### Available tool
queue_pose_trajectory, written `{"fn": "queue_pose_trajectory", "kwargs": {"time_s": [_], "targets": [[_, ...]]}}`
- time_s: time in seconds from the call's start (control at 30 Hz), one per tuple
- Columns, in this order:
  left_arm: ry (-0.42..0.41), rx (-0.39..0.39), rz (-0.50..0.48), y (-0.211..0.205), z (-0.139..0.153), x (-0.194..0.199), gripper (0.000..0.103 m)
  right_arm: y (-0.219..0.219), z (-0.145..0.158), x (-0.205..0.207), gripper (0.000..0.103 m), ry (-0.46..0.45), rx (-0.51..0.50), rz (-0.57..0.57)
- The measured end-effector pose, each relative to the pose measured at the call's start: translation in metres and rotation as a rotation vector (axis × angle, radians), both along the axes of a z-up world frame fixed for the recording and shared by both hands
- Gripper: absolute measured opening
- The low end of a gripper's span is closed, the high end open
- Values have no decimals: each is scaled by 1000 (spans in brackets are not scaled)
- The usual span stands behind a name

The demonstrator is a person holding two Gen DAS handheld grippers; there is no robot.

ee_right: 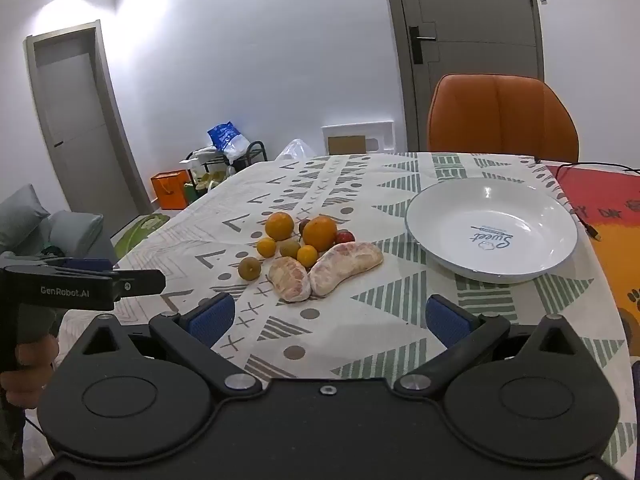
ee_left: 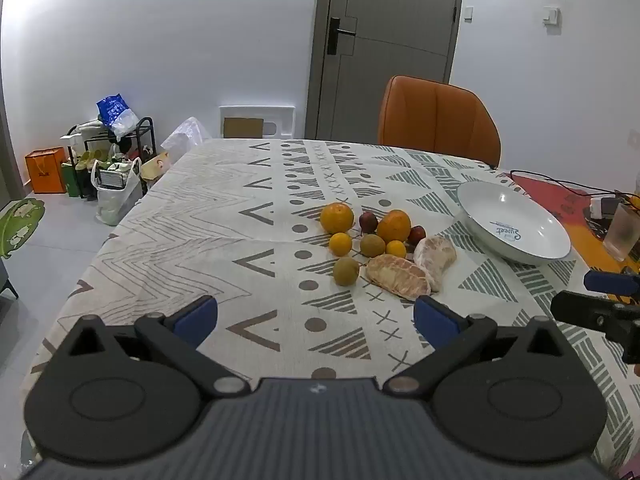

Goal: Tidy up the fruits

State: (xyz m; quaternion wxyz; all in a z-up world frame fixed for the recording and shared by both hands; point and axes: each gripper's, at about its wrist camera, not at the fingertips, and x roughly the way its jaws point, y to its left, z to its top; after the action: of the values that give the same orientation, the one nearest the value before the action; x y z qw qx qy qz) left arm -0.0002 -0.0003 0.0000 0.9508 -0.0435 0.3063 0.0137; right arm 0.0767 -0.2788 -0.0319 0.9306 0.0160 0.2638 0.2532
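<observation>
A pile of fruit lies on the patterned tablecloth [ee_left: 224, 240]: two large oranges [ee_left: 337, 217] [ee_right: 319, 233], small oranges [ee_left: 340, 244], brownish-green round fruits [ee_left: 346, 271] [ee_right: 249, 268], dark red fruits [ee_left: 368, 222] and two peeled pomelo pieces [ee_left: 397, 274] [ee_right: 346, 266]. A white empty bowl [ee_left: 516, 222] [ee_right: 492, 228] stands to the right of the pile. My left gripper [ee_left: 316, 316] is open and empty, short of the pile. My right gripper [ee_right: 327, 318] is open and empty, short of the pomelo pieces and the bowl.
An orange chair [ee_left: 438, 120] [ee_right: 502, 118] stands at the table's far edge. A black cable [ee_left: 560, 184], a white box and a frosted cup [ee_left: 621, 236] lie at the right. Bags and a rack [ee_left: 112, 152] stand on the floor at the left.
</observation>
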Motion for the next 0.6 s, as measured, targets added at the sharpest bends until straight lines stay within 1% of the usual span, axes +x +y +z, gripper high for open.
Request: {"fn": "queue_pose_trajectory", "kwargs": {"time_s": [0.3,0.33,0.6], "targets": [[-5,13,-8,-4,-4,2,103,-1,-1,1,103,2,-11,-4],[4,3,-9,-1,-1,5,103,0,-1,1,103,3,-11,-4],[4,5,-9,-3,-2,0,103,-2,-1,1,103,5,-9,-3]]}}
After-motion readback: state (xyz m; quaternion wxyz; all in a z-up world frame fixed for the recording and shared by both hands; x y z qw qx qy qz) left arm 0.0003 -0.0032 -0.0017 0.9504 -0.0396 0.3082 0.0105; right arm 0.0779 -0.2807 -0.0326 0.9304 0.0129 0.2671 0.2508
